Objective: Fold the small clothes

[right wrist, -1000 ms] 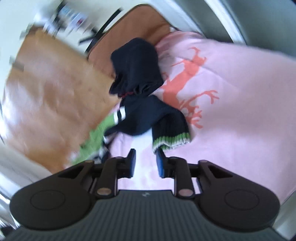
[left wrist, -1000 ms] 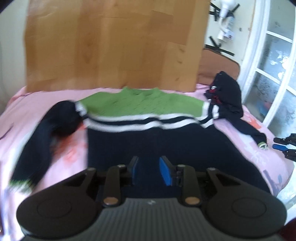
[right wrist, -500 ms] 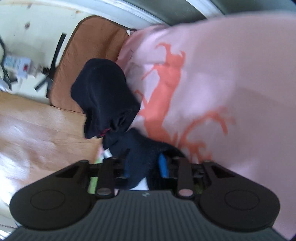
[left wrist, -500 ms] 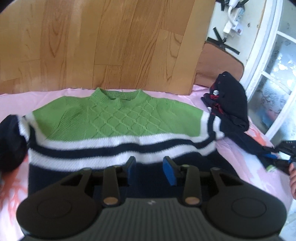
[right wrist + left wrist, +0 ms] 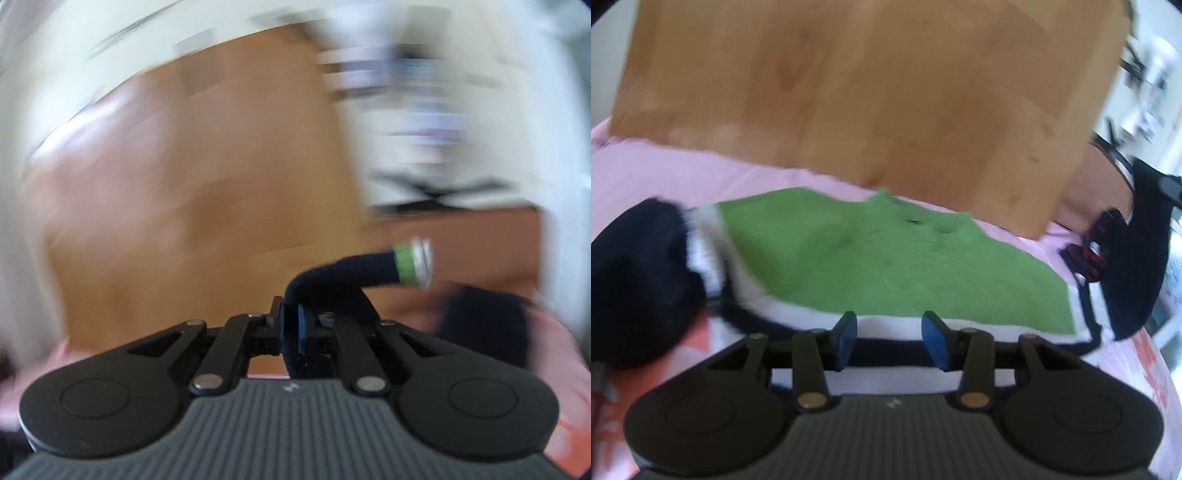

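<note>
Green-topped sweater [image 5: 886, 266]: one, flat on my pink blanket [image 5: 665, 173], navy and white stripes below.
Sleeves: two; one bunched at the left [image 5: 639, 280], the other [image 5: 354, 273] lifted.
Left tongs [image 5: 889, 334]: partly apart, just been widening, nothing between, over the stripes.
Right tongs [image 5: 291, 325]: pinched on the lifted sleeve, cuff hanging free.
Other clothes: one dark pile [image 5: 1130, 266], far right.
Wooden board [image 5: 868, 92]: one, behind.

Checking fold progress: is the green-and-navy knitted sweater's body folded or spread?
Spread: the green-and-navy knitted sweater lies flat on the pink blanket, chest and stripes showing.
</note>
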`<action>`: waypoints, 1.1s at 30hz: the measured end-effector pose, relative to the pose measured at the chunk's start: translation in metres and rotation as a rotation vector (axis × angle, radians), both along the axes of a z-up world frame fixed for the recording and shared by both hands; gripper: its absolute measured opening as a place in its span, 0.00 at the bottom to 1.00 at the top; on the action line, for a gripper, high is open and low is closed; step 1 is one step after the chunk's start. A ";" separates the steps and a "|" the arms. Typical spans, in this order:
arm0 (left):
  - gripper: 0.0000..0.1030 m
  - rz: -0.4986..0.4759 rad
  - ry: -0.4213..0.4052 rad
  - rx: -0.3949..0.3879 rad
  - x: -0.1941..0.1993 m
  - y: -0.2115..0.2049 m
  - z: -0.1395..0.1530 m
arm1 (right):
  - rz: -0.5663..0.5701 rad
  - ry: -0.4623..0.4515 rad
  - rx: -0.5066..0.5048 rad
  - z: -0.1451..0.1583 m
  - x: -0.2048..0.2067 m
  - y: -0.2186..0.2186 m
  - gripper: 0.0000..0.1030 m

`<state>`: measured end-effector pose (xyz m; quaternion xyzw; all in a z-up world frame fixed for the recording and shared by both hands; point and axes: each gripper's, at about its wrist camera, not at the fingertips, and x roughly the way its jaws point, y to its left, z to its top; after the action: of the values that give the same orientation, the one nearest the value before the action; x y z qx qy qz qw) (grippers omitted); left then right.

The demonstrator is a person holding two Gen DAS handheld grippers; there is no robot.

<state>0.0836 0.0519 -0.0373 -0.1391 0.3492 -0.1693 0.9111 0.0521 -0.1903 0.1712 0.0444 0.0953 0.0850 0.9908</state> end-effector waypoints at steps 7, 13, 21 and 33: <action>0.38 0.055 0.030 -0.113 0.006 0.032 0.000 | 0.560 0.360 -0.342 -0.118 0.024 0.158 0.19; 0.47 0.013 0.043 -0.100 0.006 0.019 0.000 | 0.492 0.289 -0.182 -0.089 -0.004 0.092 0.36; 0.50 0.026 0.100 -0.061 0.023 0.000 0.006 | 0.041 0.313 0.091 -0.081 0.003 -0.043 0.31; 0.14 0.084 -0.013 0.060 0.035 -0.023 0.019 | -0.015 0.389 0.209 -0.115 0.022 -0.070 0.17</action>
<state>0.1181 0.0284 -0.0179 -0.1249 0.3420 -0.1212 0.9234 0.0745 -0.2599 0.0561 0.1629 0.2749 0.0768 0.9445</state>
